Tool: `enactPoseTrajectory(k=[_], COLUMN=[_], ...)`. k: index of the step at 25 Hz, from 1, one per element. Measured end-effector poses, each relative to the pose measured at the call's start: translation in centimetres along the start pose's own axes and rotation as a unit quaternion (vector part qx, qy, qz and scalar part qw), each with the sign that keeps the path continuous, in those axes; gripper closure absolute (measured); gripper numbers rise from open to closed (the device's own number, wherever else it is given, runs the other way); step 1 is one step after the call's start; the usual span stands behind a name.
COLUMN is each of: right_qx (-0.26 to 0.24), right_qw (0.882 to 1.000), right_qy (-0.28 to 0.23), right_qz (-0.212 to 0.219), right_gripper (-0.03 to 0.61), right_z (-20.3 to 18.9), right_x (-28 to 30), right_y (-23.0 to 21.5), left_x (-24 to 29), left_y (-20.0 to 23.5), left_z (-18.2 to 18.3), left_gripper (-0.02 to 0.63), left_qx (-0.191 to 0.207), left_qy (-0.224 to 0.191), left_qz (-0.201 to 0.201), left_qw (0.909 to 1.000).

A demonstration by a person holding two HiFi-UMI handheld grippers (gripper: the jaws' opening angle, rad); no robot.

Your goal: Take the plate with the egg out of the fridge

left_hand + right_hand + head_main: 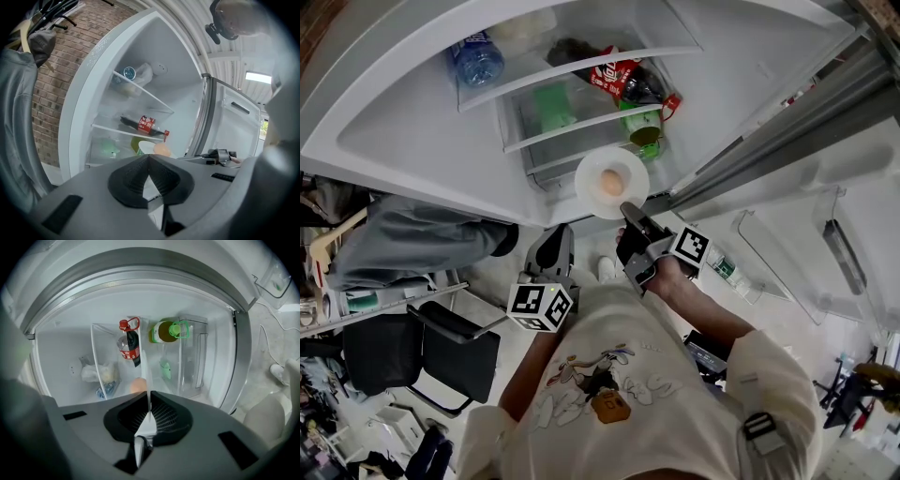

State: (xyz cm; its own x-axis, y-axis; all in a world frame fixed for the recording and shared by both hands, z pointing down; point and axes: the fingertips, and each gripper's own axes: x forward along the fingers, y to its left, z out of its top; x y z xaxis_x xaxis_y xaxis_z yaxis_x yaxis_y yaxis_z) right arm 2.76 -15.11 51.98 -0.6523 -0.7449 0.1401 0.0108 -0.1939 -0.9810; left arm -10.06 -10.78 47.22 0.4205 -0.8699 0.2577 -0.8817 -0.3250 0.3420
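Note:
The white plate [590,178] with a brown egg [612,182] on it hangs in front of the open fridge, level with its lower shelves. My right gripper [629,215] is shut on the plate's near rim. In the right gripper view the plate [145,373] shows edge-on between the jaws of that gripper [149,417], with the egg [137,385] to its left. My left gripper [552,236] hangs lower and to the left, shut on nothing. In the left gripper view, past that gripper [149,161], I see the plate [145,148] and egg [162,150].
On the fridge shelves lie a cola bottle [619,79], a green-capped bottle [643,127] and a water bottle [478,59]. The open fridge door [825,234] stands at the right. A grey jacket [412,240] and a black chair [422,352] are at the left.

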Motion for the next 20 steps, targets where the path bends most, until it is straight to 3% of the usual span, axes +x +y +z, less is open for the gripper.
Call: enactPoseTrajectory(k=[6, 20], right_qx=[0.024, 0.022], right_qw=[1.0, 0.999], right_qy=[-0.001, -0.002], right_qz=[-0.008, -0.023], right_gripper=[0.557, 0.557], right_z=[-0.5, -0.8], right_x=[-1.3, -3.0], right_y=[-0.4, 0.4], left_x=[-0.2, -0.3], left_y=[-0.2, -0.5], left_z=[-0.1, 0.0], left_gripper=[0.604, 0.604], left_qx=[0.001, 0.001], left_qy=[-0.003, -0.005], left_qz=[0.003, 0.005], left_qw=[1.0, 1.0])
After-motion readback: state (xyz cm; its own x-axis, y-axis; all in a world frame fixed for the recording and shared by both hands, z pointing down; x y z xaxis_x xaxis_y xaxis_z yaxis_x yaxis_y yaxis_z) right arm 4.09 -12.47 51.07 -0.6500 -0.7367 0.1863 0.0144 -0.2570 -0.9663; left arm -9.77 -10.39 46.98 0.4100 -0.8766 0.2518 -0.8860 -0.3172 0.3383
